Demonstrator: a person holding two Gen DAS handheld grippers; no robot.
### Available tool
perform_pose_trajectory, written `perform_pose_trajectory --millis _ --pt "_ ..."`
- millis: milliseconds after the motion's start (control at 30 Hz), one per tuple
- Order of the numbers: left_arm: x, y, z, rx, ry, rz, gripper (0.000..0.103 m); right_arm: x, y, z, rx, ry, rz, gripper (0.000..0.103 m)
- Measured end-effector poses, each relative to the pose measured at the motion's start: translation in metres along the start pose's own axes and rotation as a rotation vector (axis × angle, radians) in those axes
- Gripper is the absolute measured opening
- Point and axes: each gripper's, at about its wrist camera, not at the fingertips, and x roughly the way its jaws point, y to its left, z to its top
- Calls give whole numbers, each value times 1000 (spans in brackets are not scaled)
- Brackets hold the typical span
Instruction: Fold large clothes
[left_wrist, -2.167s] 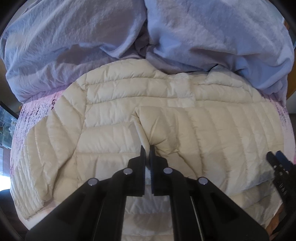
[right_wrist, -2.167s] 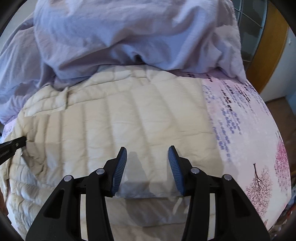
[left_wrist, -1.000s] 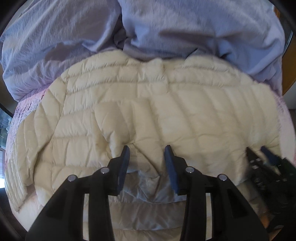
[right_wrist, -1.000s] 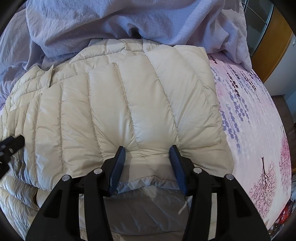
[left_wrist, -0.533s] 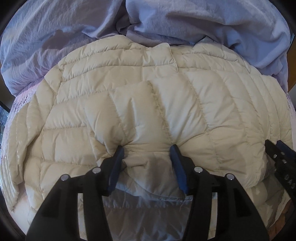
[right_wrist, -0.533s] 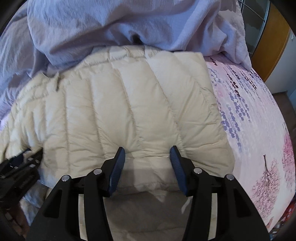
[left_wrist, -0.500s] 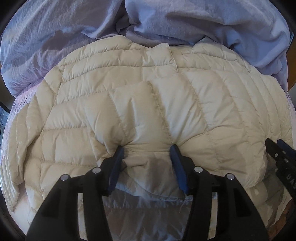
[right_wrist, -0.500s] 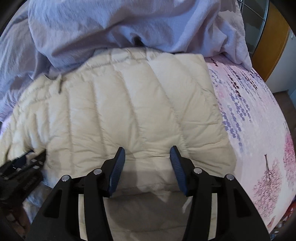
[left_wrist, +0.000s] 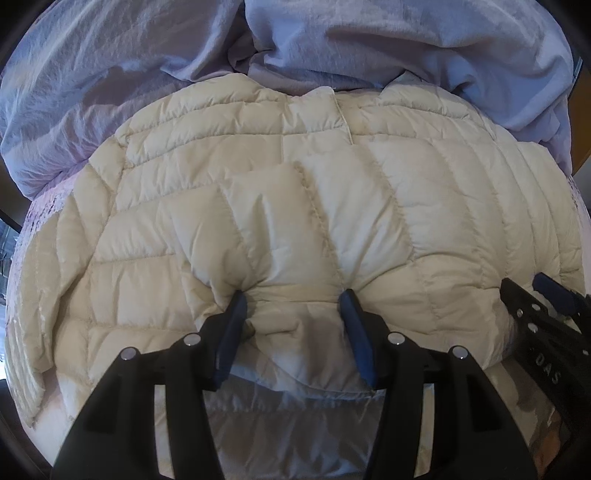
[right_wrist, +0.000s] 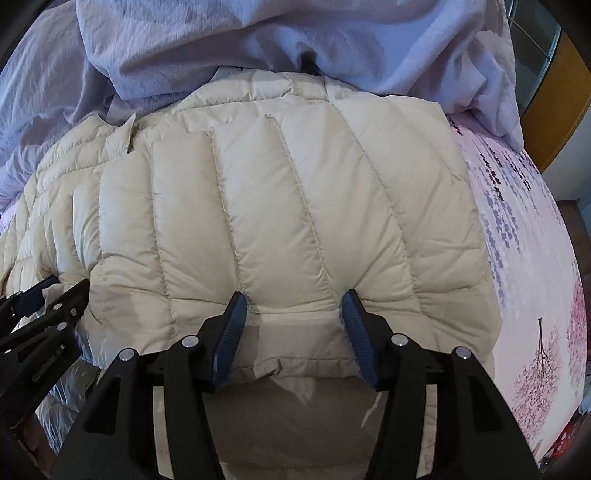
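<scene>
A cream quilted down jacket (left_wrist: 332, 206) lies folded over itself on the bed, and its upper layer ends in an edge just under both grippers. My left gripper (left_wrist: 293, 304) stands open, fingertips sunk into the puffy fabric, with a bulge of jacket between them unpinched. In the right wrist view the jacket (right_wrist: 295, 206) shows its right half. My right gripper (right_wrist: 291, 304) straddles the folded edge, its jaws opening, pads not clamping it. Each gripper shows at the edge of the other's view: the right gripper (left_wrist: 546, 295), the left gripper (right_wrist: 55, 295).
A crumpled lilac duvet (left_wrist: 147, 74) is heaped behind the jacket, also filling the top of the right view (right_wrist: 258, 44). A pink floral bed sheet (right_wrist: 528, 258) lies bare to the right of the jacket. A wooden frame (right_wrist: 561, 110) stands beyond the bed's corner.
My left gripper let go of the jacket fold it had pinched and spread its jaws. Both grippers came down closer onto the jacket, tips now sunk into it.
</scene>
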Motion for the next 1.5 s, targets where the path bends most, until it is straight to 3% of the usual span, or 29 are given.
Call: perform_pose_trajectory --millis 167,267,400,567,900,1100,1267,1500 --pt "-27 17 -6 -26 -31 -18 57 -11 -3 5 26 -9 2 62" --pt "-41 37 -13 -57 -57 -16 65 -22 2 5 28 -31 7 63" --pt "-61 76 -25 -116 -80 -5 67 -42 20 -1 -4 -70 27 64" --pt "-83 154 -58 -231 -95 50 67 -59 47 -11 -67 -93 67 66" --pt "-95 328 -135 -531 -20 248 67 -64 106 -31 -171 -56 130 66" --pt "-101 407 -181 -711 23 325 67 -66 124 -41 -198 -38 147 66" --pt "-102 440 -213 -816 56 342 67 -66 131 -45 -208 -30 148 66" --pt "-90 453 -236 -900 71 292 65 -66 134 -47 -206 -20 153 66"
